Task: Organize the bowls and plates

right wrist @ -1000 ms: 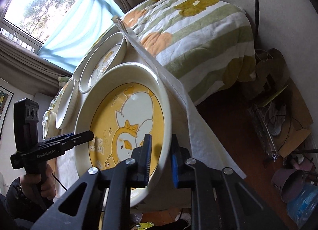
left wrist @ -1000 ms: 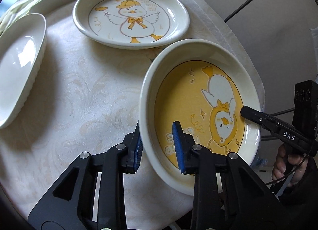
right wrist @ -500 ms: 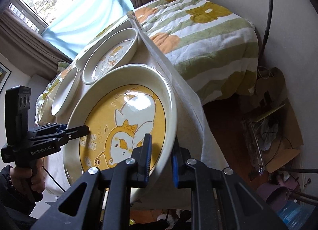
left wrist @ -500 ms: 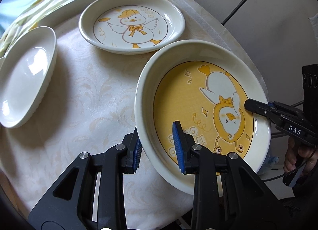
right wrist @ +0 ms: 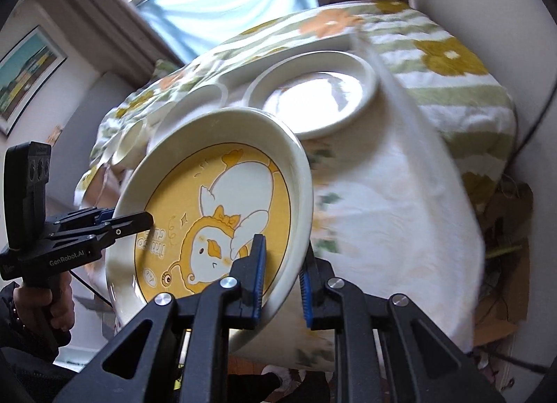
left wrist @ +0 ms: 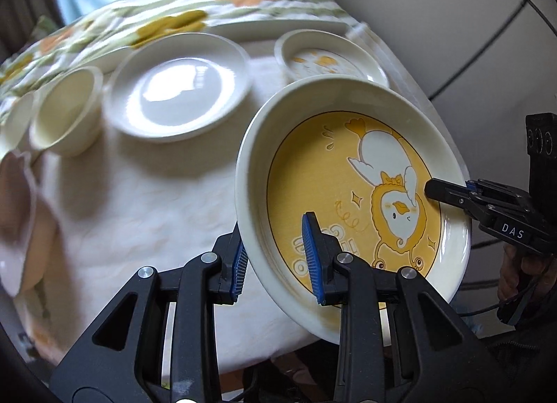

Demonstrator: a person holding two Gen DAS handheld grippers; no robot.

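Note:
A deep plate with a yellow duck picture [left wrist: 348,173] is held in the air, tilted, off the table's near right corner. My left gripper [left wrist: 276,265] is shut on its left rim. My right gripper [right wrist: 282,281] is shut on the opposite rim, and shows in the left wrist view [left wrist: 449,190]. The yellow plate fills the middle of the right wrist view [right wrist: 209,215]. On the white tablecloth [left wrist: 132,201] lie a white-centred duck plate [left wrist: 330,58] at the back right and a plain white plate [left wrist: 181,93] in the middle.
A cream bowl [left wrist: 66,114] and a second one [left wrist: 14,121] stand at the left, and a pinkish dish [left wrist: 17,229] lies at the left edge. A long white tray [left wrist: 278,25] sits along the back. A striped floral blanket [right wrist: 452,65] lies beyond the table.
Both grippers have lifted the yellow plate and swung it left and back from the table. The plain white plate and the bowls have come into the left wrist view.

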